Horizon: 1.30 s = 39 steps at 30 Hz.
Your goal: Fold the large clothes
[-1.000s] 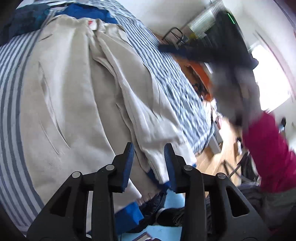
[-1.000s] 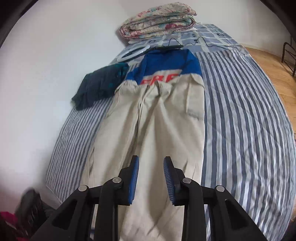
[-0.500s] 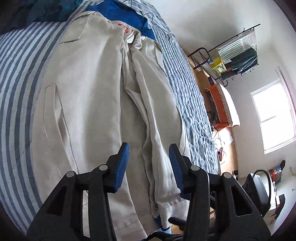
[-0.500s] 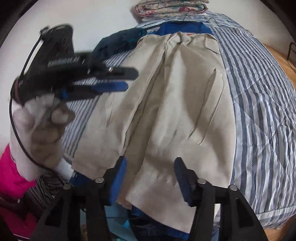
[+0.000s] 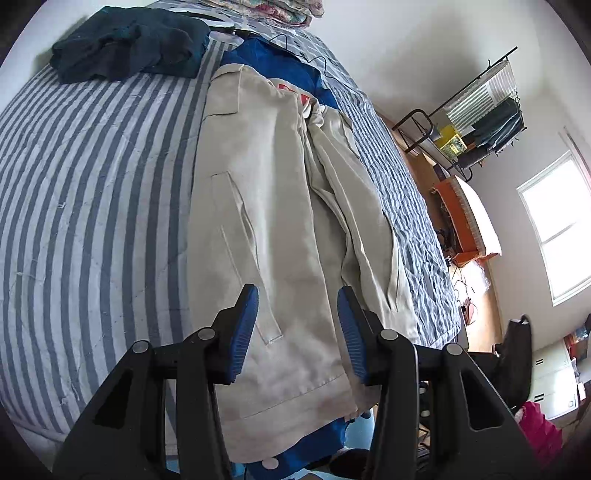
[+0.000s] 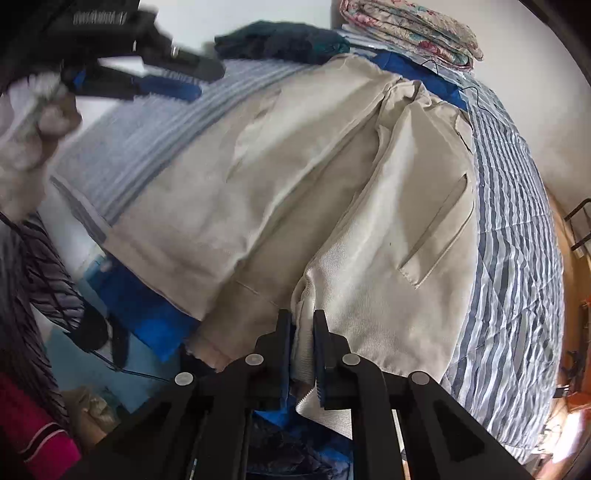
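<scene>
On the striped bed cover (image 5: pixel 96 177) lie a dark green cloth (image 5: pixel 129 40) and a folded flowered quilt (image 6: pixel 410 26), while a metal rack (image 5: pixel 476 114) stands near the window (image 5: pixel 557 225).

Beige jacket hem pinched by the right gripper at the foot edge of the bed

The right gripper (image 6: pixel 302 325) is seen closing, with a fold of the beige jacket (image 6: pixel 332 192) hem caught between its blue pads. The jacket is spread lengthwise along the striped bedspread (image 6: pixel 517 266), over a blue garment (image 6: pixel 406 62). A dark green garment (image 6: pixel 284 42) and a folded floral quilt (image 6: pixel 406 26) are placed near the far edge. The left gripper (image 6: pixel 207 79), blurred, is held above the bed's left edge by a gloved hand (image 6: pixel 33 122).
</scene>
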Each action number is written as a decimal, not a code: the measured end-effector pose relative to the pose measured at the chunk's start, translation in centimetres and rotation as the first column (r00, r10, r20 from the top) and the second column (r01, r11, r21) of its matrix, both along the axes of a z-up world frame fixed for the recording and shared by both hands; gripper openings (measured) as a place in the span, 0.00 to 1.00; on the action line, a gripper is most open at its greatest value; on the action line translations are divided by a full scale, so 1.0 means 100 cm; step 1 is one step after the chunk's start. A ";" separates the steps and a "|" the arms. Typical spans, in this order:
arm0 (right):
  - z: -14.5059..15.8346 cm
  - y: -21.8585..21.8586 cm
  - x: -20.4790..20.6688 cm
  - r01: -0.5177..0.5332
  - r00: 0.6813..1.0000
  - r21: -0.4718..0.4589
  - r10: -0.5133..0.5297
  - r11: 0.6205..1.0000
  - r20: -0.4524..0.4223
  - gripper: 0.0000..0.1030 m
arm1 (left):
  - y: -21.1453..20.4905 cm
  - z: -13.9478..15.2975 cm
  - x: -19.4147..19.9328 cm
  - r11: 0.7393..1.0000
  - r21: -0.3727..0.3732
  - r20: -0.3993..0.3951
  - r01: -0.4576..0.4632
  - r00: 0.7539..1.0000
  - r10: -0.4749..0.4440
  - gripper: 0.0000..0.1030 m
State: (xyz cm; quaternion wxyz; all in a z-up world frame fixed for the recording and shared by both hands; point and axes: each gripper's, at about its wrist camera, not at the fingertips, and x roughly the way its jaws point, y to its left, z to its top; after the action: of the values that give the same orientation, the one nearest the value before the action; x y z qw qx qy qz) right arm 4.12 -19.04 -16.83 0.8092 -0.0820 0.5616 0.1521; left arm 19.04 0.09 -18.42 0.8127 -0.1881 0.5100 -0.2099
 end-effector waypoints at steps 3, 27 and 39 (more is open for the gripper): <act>0.026 -0.011 -0.006 0.026 0.999 0.124 -0.031 0.992 0.043 0.08 | 0.009 -0.003 -0.010 1.000 0.026 0.015 -0.012 1.000 0.012 0.44; 0.015 -0.052 -0.008 0.197 0.976 0.262 -0.216 0.945 0.042 0.22 | -0.005 -0.069 -0.059 0.990 0.138 0.008 0.034 0.999 -0.035 0.44; 0.007 -0.028 -0.014 0.069 0.997 0.203 -0.076 0.977 0.026 0.31 | 0.001 -0.058 -0.067 0.992 0.125 0.039 0.025 0.999 -0.031 0.60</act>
State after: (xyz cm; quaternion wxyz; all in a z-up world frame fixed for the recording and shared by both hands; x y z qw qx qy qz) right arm 2.70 -21.88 -16.14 0.8275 0.0184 0.5323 0.1774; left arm 12.38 0.20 -24.24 0.8301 -0.1253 0.5080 -0.1928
